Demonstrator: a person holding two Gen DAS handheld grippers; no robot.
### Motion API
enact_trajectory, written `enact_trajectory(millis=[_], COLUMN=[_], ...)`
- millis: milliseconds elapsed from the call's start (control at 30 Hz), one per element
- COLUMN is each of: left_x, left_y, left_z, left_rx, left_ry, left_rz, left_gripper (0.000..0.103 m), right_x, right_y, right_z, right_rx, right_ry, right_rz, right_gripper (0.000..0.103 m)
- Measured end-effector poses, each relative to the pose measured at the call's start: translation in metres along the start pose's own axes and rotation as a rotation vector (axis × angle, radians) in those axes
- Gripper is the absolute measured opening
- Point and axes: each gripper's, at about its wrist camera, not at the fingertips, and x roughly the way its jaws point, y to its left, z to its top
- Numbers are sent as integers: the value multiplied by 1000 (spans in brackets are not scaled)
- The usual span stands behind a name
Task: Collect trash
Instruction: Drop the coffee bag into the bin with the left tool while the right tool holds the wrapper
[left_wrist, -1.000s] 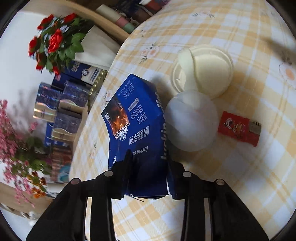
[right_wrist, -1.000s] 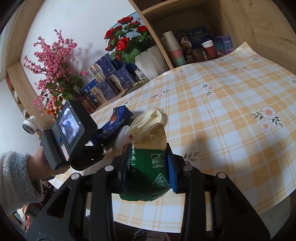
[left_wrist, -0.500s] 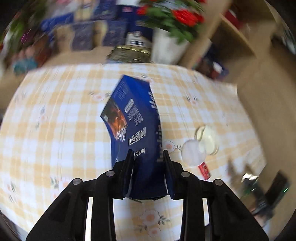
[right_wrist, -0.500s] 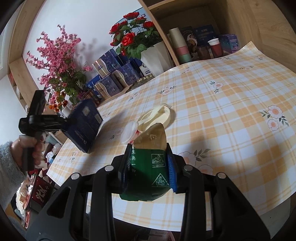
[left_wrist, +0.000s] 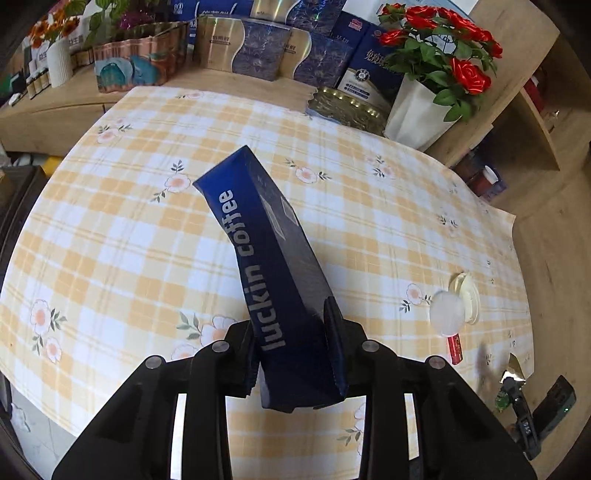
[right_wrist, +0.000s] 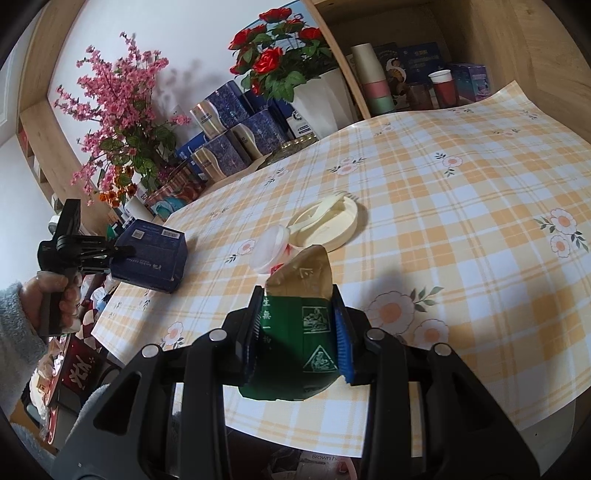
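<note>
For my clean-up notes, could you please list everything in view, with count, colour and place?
Coffee box: one, dark blue, clamped in the left gripper, off the table.
Green packet: one, clamped in the right gripper.
Cream lid: one, on the tablecloth.
Clear lid: one, beside the cream lid.
Red packet: one, by the clear lid.
Tablecloth: one, yellow checked.
Rose pot: one, white, behind the table.
Left gripper: black.
Right gripper: black.
</note>
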Motion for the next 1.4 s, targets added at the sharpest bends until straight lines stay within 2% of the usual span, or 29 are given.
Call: enact_trajectory(millis=[133, 367, 400, 467, 567, 733, 967, 1167, 1267, 1400], left_x=[-9, -49, -54, -67, -81, -90, -108, -91, -70, -41], left_y=[-11, -67, -74, -89, -110, -131, -162, -181, -185, -185], left_z=[-6, -30, -36, -51, -78, -124, -176, -218, -233, -246], left_rx=[65, 274, 299, 352, 454, 534, 625, 683, 693, 720], left_ry=[-28, -40, -35, -18, 1, 37, 106, 216, 279, 335], left_rz=[12, -97, -112, -153, -172, -222, -331, -373, -376, -344], left_gripper=[30, 28, 24, 19, 17, 14, 14, 14, 14, 14], right_x=[-9, -33, -36, -46, -58, -78, -106, -105, -101, -93], right_y=[10, 32, 35, 44, 54, 68, 75, 66, 59, 47], right_z=[4, 9, 8, 5, 0, -12, -27, -34, -38, -43], right_rx=[-21, -51, -54, -65, -74, -90, -93, -74, -59, -36], right_ry=[-5, -20, -22, -27, -30, -39, -60, -54, -43, -23], right_rz=[4, 4, 4, 6, 5, -1, -9, -11, -12, -20], right_gripper=[36, 36, 36, 36, 36, 36, 36, 36, 36, 36])
